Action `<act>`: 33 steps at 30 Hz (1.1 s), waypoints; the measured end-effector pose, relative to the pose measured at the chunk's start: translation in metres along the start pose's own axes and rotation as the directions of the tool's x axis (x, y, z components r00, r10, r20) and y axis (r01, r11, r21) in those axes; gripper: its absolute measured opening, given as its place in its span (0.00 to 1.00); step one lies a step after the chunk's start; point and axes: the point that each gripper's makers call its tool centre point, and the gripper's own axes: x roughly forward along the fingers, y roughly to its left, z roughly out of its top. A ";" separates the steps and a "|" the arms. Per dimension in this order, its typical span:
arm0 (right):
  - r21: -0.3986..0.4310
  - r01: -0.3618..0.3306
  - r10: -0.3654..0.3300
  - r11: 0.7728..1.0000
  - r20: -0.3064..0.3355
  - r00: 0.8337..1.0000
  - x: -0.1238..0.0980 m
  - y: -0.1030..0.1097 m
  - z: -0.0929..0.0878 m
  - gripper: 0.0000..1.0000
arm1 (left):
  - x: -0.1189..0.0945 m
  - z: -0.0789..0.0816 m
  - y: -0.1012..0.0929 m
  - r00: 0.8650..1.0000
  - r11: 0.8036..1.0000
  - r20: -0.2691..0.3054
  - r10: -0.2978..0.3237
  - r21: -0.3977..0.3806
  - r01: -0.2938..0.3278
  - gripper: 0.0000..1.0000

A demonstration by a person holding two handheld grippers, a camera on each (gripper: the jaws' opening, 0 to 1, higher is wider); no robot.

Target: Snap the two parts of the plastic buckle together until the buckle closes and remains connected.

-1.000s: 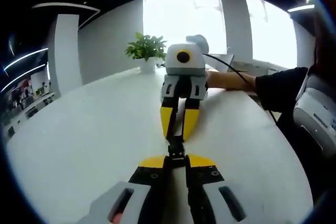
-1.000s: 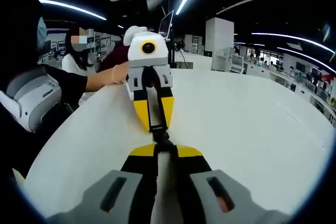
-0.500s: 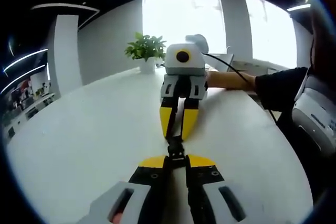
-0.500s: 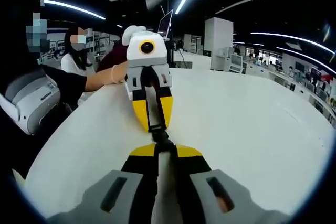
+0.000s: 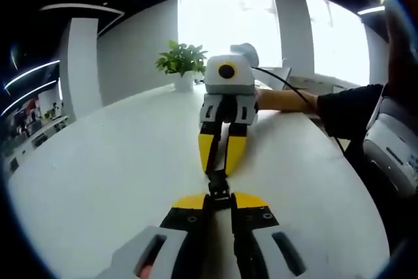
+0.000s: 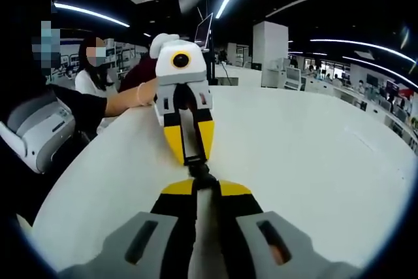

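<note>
1. No brand, label or readable writing is showing on either gripper, on the buckle or on the table.
2. You are holding the left gripper with its yellow-tipped black jaws drawn close together, pinching one end of the black plastic buckle just beyond their tips.
3. You are holding the right gripper the same way, its jaws nearly meeting and clamping the other end of the buckle.
4. In the left gripper view the right gripper is facing your jaws head on, its yellow tips pointing down at the buckle; in the right gripper view the left gripper is doing the same.
5. The buckle is sitting straight ahead of each pair of jaws, between the two sets of tips, looking like a small, dark, hard-edged plastic piece. It is too small to tell whether its two parts are fully latched.
6. The white table is lying smooth and matte under both grippers, with a curved edge.
7. Beyond the facing gripper in the left gripper view, a leafy green plant is standing in a white pot.
8. Your bare forearm with a black sleeve is reaching in from the right of those jaws.
</note>
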 end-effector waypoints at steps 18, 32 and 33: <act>-0.010 0.017 -0.017 1.000 -0.002 1.000 0.001 0.000 0.000 0.11 | 0.001 0.001 0.001 1.000 1.000 -0.013 0.025 0.014 -0.025 0.12; -0.006 0.052 -0.052 0.999 -0.010 0.999 0.002 -0.004 0.001 0.11 | 0.001 0.001 0.003 0.998 0.998 -0.029 0.060 0.015 -0.060 0.12; 0.003 0.056 -0.056 0.998 -0.007 0.998 0.002 -0.005 0.002 0.11 | 0.001 0.001 0.003 0.998 0.998 -0.030 0.063 0.016 -0.062 0.12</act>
